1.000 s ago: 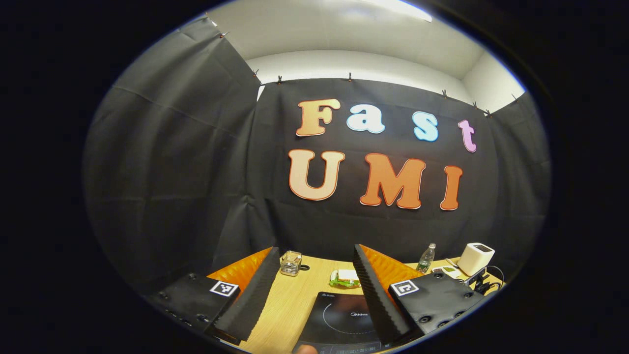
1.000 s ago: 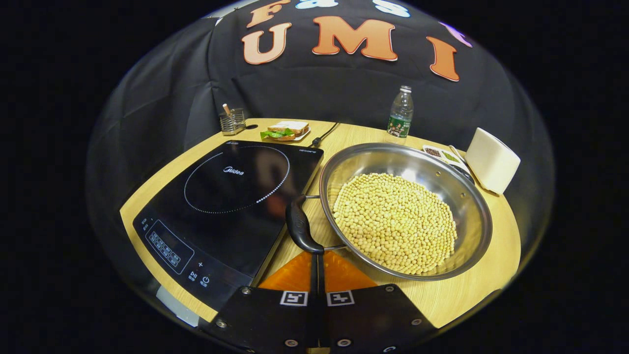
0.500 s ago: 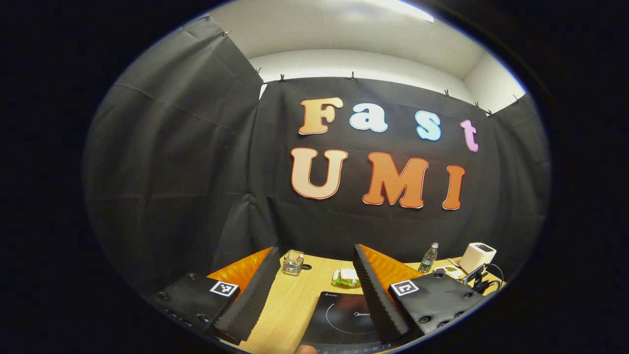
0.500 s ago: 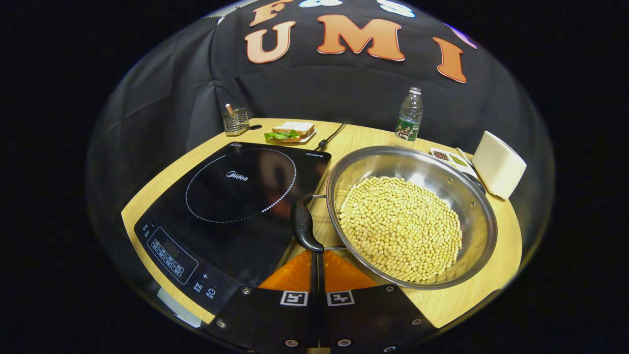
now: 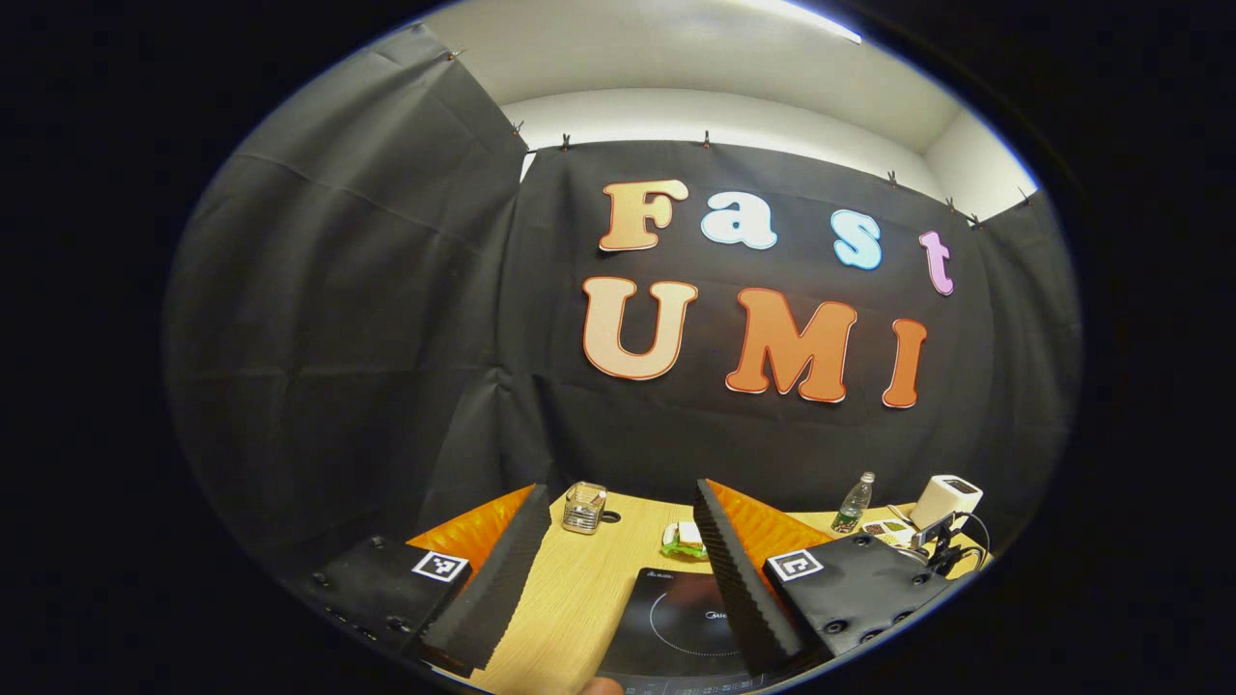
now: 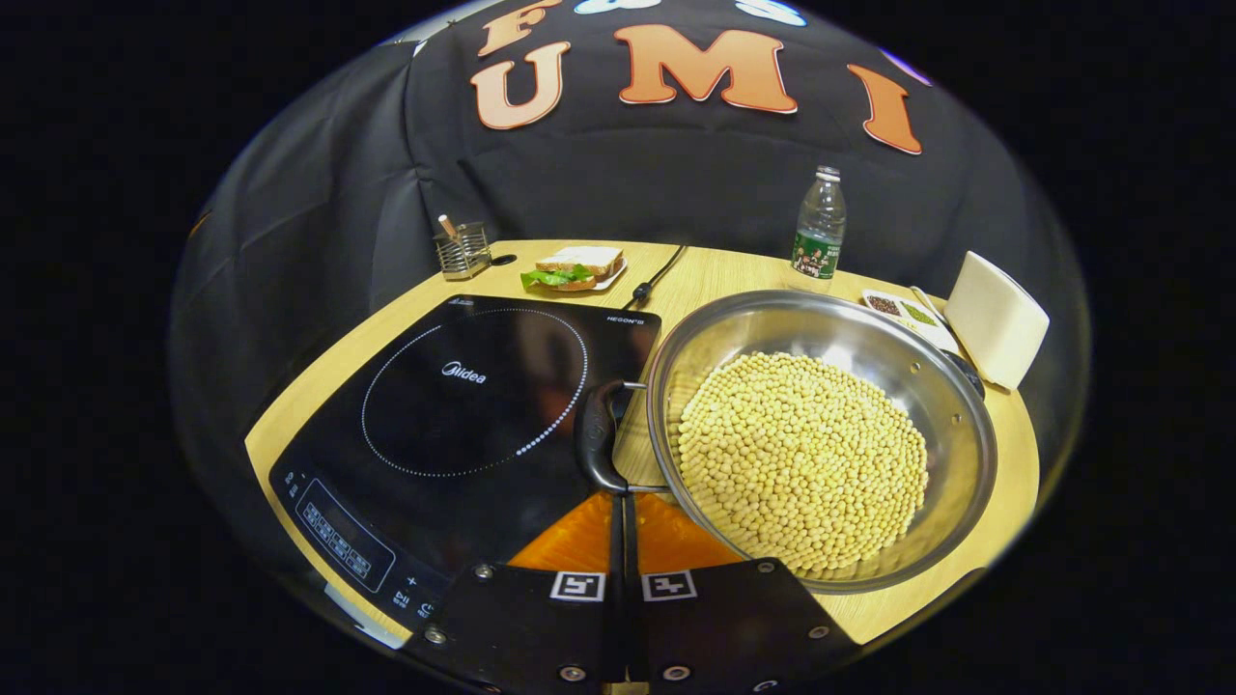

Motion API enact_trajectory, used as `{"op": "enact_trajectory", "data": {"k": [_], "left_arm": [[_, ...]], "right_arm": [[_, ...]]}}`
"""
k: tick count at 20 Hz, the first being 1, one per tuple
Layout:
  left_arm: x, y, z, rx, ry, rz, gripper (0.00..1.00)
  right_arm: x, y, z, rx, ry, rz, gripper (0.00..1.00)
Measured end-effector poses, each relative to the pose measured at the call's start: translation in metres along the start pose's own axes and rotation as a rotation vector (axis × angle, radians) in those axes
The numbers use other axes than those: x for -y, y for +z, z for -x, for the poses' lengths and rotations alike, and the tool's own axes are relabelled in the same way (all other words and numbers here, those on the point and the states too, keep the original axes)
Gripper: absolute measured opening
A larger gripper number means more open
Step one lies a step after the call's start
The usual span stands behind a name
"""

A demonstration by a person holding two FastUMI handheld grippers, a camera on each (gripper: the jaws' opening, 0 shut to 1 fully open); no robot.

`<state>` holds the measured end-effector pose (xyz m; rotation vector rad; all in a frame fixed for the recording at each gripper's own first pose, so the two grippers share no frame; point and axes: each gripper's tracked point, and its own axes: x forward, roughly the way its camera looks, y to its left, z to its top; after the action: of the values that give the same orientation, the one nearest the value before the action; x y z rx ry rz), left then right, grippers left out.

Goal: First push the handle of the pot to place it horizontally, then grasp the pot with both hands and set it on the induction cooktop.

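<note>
A: Pot [image 6: 821,434] — where does it sit?

B: On the table [image 6: 1004,454], towards its right edge, full of pale beans [image 6: 801,458], just beside the right edge of the induction cooktop [image 6: 463,405]. Its near side handle [image 6: 597,439] lies between the pot's rim and the cooktop.

A: What has changed in the last second?

B: In the right gripper view the handle has drawn a little nearer to the right tool [image 6: 618,502], and the pot and cooktop have slid slightly in the view. The tool's fingers are pressed together, and their tip looks to be touching the handle's near end, though I cannot be certain of contact.

A: So the first step?

B: Under way, I judge: the push on the handle is starting, and the handle is not yet clearly swung flat.

A: The other hand?

B: The left tool [image 5: 608,569] has its fingers spread wide with nothing between them. It is held high, facing the far edge of the table, and its view has drifted slightly, so the cooktop sits lower in it. It is waiting for the two-handed lift.

A: Anything nearby?

B: A sandwich [image 6: 575,265], a bottle [image 6: 818,227] and a white box [image 6: 995,319] along the far edge, well apart from the cooktop's ring.
</note>
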<state>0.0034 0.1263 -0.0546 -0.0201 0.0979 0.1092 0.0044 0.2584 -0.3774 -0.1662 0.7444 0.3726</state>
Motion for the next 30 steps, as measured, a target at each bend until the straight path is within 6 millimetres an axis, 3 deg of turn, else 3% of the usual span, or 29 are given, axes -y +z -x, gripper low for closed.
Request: {"op": "enact_trajectory", "data": {"k": [12,20,24,30], "left_arm": [[0.0,-0.008,0.002,-0.009,-0.009,-0.026,0.97],[0.022,-0.031,-0.002,-0.04,-0.045,-0.023,0.97],[0.057,-0.057,-0.01,-0.092,-0.102,0.011,0.97],[0.123,-0.095,-0.021,-0.151,-0.196,0.054,0.98]], "right_arm": [[0.0,0.017,-0.02,0.021,-0.009,-0.054,0.0],[0.001,0.023,-0.028,0.024,-0.014,-0.047,0.0],[0.007,0.021,-0.006,0.042,-0.015,-0.026,0.0],[0.03,0.034,0.059,0.148,0.045,-0.083,0.03]]}}
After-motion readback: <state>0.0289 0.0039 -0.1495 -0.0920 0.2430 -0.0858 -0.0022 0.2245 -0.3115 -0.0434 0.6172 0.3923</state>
